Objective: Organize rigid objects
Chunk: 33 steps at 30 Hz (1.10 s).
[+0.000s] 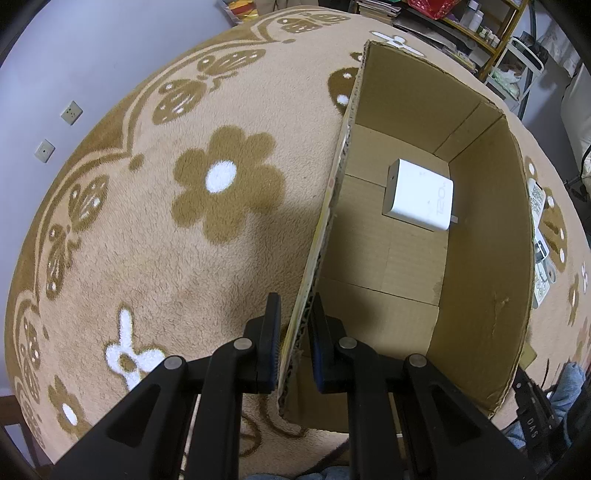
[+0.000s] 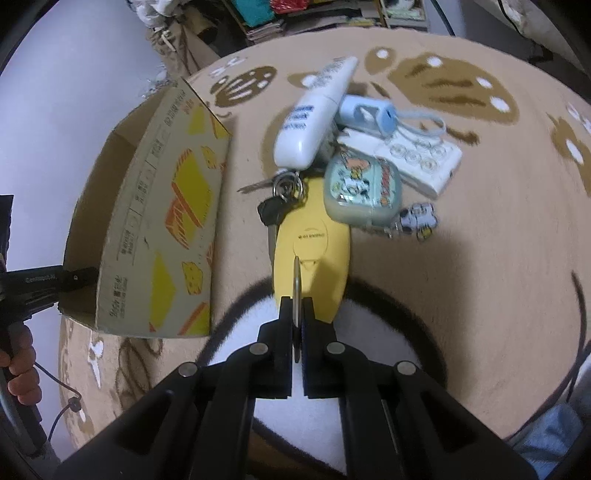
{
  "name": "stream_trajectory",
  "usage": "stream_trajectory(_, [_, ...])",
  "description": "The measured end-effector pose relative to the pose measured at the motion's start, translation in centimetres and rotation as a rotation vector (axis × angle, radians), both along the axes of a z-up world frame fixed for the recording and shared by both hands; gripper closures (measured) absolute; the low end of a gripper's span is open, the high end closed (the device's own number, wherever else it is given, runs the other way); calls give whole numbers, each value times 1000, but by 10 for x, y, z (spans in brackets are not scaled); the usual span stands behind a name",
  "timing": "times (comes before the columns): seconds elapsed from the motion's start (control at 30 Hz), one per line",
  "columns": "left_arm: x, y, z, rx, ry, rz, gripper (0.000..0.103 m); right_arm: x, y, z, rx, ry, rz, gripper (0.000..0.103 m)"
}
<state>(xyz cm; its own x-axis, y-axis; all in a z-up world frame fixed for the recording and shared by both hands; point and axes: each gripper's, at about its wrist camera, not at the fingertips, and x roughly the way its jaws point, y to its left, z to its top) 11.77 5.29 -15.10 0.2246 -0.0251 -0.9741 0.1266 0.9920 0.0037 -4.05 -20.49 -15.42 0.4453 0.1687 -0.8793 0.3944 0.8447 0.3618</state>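
My left gripper [image 1: 294, 306] is shut on the near wall of an open cardboard box [image 1: 480, 229]. A white charger [image 1: 419, 194] lies on the box floor. In the right wrist view the box [image 2: 162, 221] stands at left with yellow cheese prints. My right gripper [image 2: 296, 312] is shut on a thin metal disc [image 2: 296, 291] held edge-on above a yellow oval object [image 2: 314, 254]. Beyond it lie keys [image 2: 280, 201], a white tube [image 2: 314, 118], a blue-capped case [image 2: 365, 112], a cartoon-printed pouch [image 2: 364, 188] and a white box [image 2: 413, 158].
Everything rests on a beige carpet [image 1: 166, 221] with brown flowers and butterflies. Shelves with clutter [image 1: 461, 22] stand behind. A small charm [image 2: 417, 218] lies right of the pouch. The hand holding the left gripper [image 2: 18, 369] shows at far left.
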Motion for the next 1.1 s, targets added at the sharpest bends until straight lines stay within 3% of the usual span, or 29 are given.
stream_trajectory(0.3, [0,0,-1,0,-1,-2,89,-3,-8,7,3,9,-23,98])
stream_trajectory(0.7, [0,1,-1,0,1,-2,89,-14,5,45,-8,-89,12,98])
stream_trajectory(1.1, [-1,0,-1,4,0,-5,89,14,6,72,-68,-150,52,98])
